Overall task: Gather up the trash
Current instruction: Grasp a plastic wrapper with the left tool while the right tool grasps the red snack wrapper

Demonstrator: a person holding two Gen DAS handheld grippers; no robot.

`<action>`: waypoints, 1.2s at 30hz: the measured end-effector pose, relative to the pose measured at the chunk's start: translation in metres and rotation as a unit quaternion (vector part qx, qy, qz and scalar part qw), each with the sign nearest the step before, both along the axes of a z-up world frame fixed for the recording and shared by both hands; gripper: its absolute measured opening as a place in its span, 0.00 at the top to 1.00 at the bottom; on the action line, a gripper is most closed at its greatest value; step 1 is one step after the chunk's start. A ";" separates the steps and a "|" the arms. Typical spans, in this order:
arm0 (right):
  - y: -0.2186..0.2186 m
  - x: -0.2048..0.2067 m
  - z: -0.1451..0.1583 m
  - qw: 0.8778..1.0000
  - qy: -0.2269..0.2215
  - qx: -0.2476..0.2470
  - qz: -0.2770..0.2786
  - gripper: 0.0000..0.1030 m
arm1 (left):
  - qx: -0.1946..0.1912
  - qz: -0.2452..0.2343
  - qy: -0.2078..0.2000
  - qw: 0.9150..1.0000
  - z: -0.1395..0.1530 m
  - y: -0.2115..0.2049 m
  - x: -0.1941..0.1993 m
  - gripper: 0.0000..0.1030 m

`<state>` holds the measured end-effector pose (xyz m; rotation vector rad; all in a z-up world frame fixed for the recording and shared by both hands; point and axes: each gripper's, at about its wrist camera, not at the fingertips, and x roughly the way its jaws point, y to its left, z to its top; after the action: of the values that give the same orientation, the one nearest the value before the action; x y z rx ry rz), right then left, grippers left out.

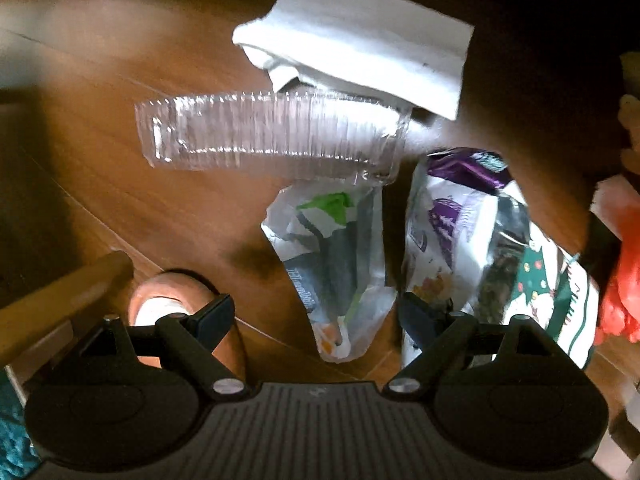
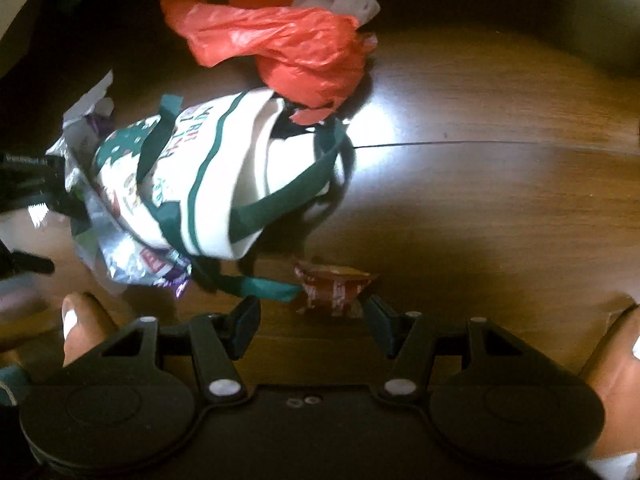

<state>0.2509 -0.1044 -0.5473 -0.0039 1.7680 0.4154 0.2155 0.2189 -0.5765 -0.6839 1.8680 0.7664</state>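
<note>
Much of both views is dim and smeared. In the left wrist view the tote (image 1: 560,300) is cut off at the right behind the purple wrapper (image 1: 460,232), and the red bag (image 1: 618,280) shows only as a sliver at the frame's edge. The print on the green wrapper (image 1: 336,256) cannot be read. In the right wrist view the top left corner is too dark to make out, and the pale crumpled thing behind the red bag (image 2: 280,48) is too blurred to name.

The left gripper (image 1: 316,316) points down at the wood floor (image 1: 120,168), its jaws wide apart and holding nothing. The green wrapper's lower end lies between the fingertips; contact cannot be told. A thumb shows by the left finger (image 1: 212,312).

The right gripper (image 2: 312,320) is also angled down at the floor (image 2: 480,200), jaws well open and empty. The small red wrapper (image 2: 332,284) lies just ahead of the gap, near the right finger (image 2: 380,320). A teal strap of the tote (image 2: 224,160) ends beside it.

The trash is spread over the floor: a clear tray (image 1: 272,132) lies beyond the green wrapper, overlapped at its far right end by white paper (image 1: 360,48). The purple wrapper is partly under the tote (image 2: 132,268). The red bag drapes onto the tote's rim.

Bare floor lies left of the tray, and right of the tote in the right view.
</note>
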 end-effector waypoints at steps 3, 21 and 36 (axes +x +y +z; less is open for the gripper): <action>0.000 0.000 -0.004 1.000 0.000 -0.003 0.003 0.44 | -0.006 0.001 0.004 1.000 -0.010 -0.002 -0.003 0.14; -0.009 0.012 -0.008 0.999 -0.008 0.017 -0.036 0.97 | -0.036 0.005 -0.002 0.999 -0.030 -0.015 -0.004 0.81; -0.030 0.024 0.009 0.996 0.002 0.039 -0.080 0.66 | -0.024 -0.002 -0.025 0.999 0.023 -0.001 0.011 0.90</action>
<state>0.2753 -0.1344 -0.5381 0.1927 1.7407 0.3673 0.2261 0.2174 -0.5539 -0.7230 1.8475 0.6984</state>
